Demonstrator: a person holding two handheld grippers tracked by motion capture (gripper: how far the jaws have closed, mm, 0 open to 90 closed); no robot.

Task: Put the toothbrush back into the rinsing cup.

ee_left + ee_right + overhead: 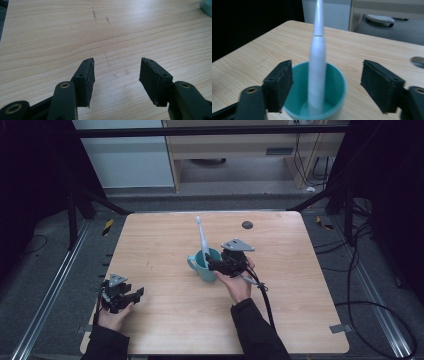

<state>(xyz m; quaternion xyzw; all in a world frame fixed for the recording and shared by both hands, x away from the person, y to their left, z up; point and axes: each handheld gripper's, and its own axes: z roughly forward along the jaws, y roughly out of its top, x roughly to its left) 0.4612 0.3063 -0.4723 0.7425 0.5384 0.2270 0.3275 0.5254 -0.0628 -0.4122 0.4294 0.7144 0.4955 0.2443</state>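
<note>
White toothbrush (pixel 317 67) stands in teal cup (pixel 337 82) — between right hand-held gripper (pixel 327 86) jaws.

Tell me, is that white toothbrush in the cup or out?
In. The toothbrush stands nearly upright inside the cup, its base at the bottom.

Two handheld black grippers, dark sleeves on both my arms

I see my left gripper (pixel 131 296) and right gripper (pixel 212 263) each topped by a grey three-cornered plate with small holes; a black cable trails from the right one. Close up, the jaws are matte black with flat ribbed pads (pixel 384 86), small screw holes and brass-coloured pivot rivets
</note>
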